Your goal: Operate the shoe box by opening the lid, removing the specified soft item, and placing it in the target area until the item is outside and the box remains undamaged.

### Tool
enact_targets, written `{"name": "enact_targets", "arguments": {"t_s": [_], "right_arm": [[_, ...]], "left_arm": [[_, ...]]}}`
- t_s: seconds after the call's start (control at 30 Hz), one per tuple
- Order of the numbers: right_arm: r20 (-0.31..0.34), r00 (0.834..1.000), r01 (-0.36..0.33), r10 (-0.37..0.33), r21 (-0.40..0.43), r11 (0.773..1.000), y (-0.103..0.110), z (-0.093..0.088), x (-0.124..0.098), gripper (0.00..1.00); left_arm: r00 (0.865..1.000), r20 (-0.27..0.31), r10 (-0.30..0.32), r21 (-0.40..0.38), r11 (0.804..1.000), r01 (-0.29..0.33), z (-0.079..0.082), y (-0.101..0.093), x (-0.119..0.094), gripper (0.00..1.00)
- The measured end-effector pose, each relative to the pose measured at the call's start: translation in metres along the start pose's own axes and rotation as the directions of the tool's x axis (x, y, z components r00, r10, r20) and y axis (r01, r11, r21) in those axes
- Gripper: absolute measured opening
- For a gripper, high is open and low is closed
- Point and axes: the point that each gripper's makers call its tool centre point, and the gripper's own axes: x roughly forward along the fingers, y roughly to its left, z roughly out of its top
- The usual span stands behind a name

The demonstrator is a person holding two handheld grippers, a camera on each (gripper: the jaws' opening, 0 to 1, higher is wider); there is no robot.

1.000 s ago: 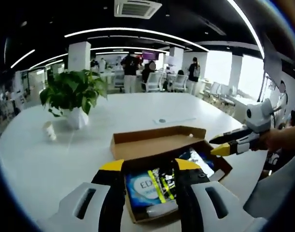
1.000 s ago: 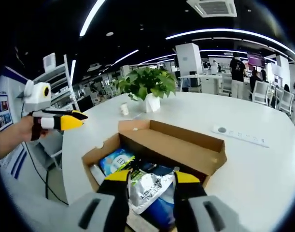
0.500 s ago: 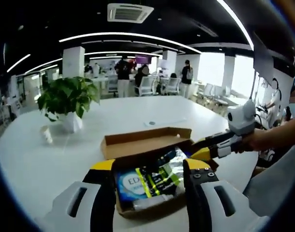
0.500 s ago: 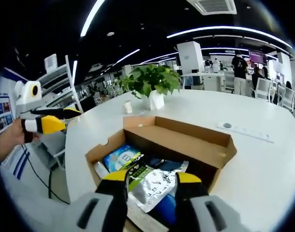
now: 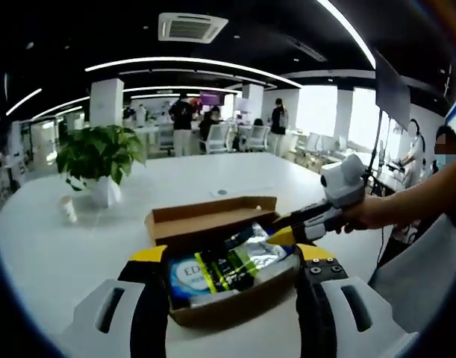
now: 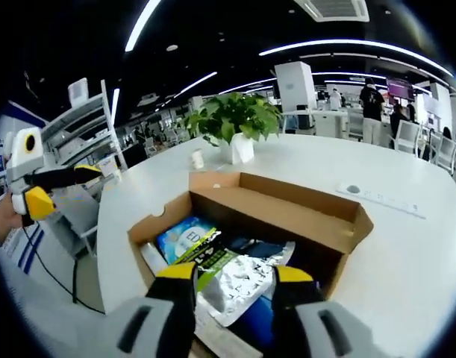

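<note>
Shoe box (image 5: 213, 257): open on the white surface (image 5: 56, 246), lid folded back on the side towards the potted plant (image 5: 97, 160).
Soft item: silver pouch (image 6: 246, 280) lies in the box on the other packets, beside a blue-and-white pack (image 5: 186, 274).
Right gripper (image 6: 231, 274): fingers spread, tips over the pouch; whether they touch it I cannot tell. In the left gripper view it (image 5: 306, 222) reaches to the box's rim.
Left gripper (image 5: 231, 252): fingers spread, framing the box's near wall.
Change: half a second ago the right gripper sat a little further from the box.
</note>
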Motion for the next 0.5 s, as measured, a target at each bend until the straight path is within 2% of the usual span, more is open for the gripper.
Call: {"name": "enact_targets", "arguments": {"t_s": [0.23, 0.5], "right_arm": [[-0.039, 0.999, 0.023, -0.023, 0.011, 1.000, -0.011, -0.010, 0.008, 0.38], [-0.085, 0.996, 0.037, -0.034, 0.032, 0.999, -0.019, -0.021, 0.020, 0.37]], "left_arm": [[1.000, 0.023, -0.020, -0.021, 1.000, 0.021, 0.001, -0.013, -0.016, 0.72], [0.999, 0.017, -0.050, -0.020, 0.999, 0.050, -0.010, -0.032, -0.028, 0.77]]}}
